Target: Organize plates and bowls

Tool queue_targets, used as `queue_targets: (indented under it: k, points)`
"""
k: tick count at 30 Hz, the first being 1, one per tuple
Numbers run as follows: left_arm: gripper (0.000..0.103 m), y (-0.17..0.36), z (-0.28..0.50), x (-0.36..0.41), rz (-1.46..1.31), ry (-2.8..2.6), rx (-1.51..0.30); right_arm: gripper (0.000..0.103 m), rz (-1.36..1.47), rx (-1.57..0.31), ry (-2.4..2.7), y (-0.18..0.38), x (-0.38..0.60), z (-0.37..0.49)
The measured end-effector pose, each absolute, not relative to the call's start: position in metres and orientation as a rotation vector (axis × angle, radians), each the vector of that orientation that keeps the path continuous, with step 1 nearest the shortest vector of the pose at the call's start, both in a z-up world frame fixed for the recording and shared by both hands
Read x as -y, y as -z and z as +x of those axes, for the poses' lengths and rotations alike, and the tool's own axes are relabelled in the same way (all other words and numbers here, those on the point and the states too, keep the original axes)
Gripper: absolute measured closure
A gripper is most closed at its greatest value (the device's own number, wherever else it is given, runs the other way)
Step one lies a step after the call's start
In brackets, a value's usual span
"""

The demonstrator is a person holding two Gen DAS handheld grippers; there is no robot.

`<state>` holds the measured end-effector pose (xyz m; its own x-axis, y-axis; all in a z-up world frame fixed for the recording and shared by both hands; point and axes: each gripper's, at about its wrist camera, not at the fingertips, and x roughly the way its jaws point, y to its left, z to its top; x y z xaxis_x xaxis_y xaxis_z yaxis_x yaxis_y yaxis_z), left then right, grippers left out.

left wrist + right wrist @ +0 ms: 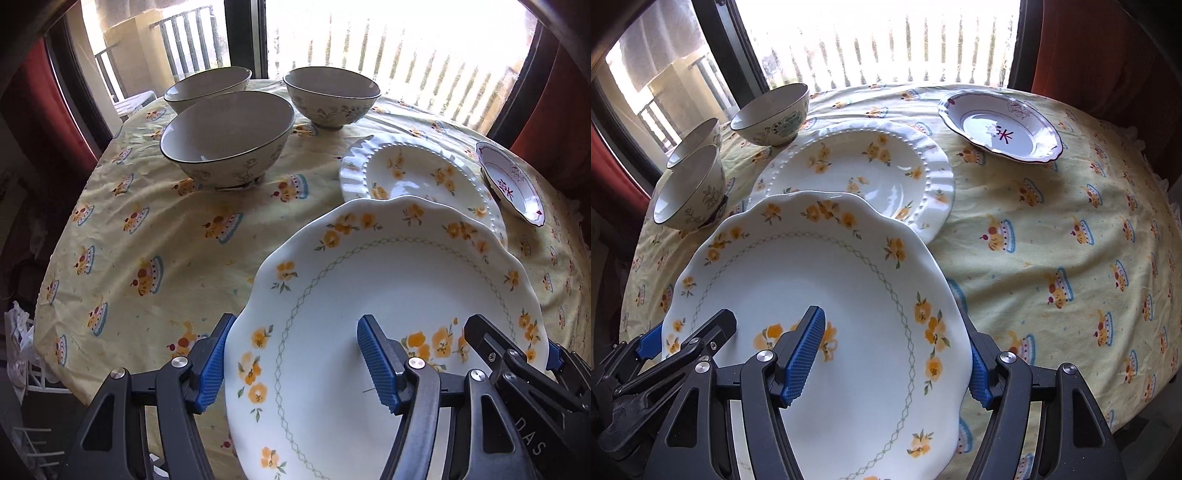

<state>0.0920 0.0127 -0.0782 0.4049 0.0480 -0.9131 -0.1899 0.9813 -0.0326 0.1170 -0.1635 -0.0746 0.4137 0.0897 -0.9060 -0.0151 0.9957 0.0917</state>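
Both grippers — left gripper [295, 363] and right gripper [899, 356] — clamp the scalloped plate [388, 295] by opposite rims, airborne. Next (likely): lower it onto the ribbed plate [413, 173] mid-table, level.

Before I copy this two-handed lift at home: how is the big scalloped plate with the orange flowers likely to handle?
The big scalloped plate looks stiff and glossy, so probably slippery against the ribbed pads. The left tool and right tool each straddle one rim, which suggests it is awkward for one. It looks like glazed ceramic or glass; a knock on the beaded plate beyond might chip it.
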Motion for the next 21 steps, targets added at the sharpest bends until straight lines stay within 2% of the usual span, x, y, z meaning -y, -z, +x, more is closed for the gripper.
queue_targets:
  k: [16, 21]
  points:
    - [0.036, 0.104, 0.085, -0.111, -0.191, -0.198, -1.213, 0.031, 0.055, -1.211, -0.110, 0.104, 0.054, 0.123]
    - [0.036, 0.105, 0.087, -0.121, -0.160, -0.187, -1.164, 0.031, 0.025, -1.267, -0.102, 0.118, 0.038, 0.126]
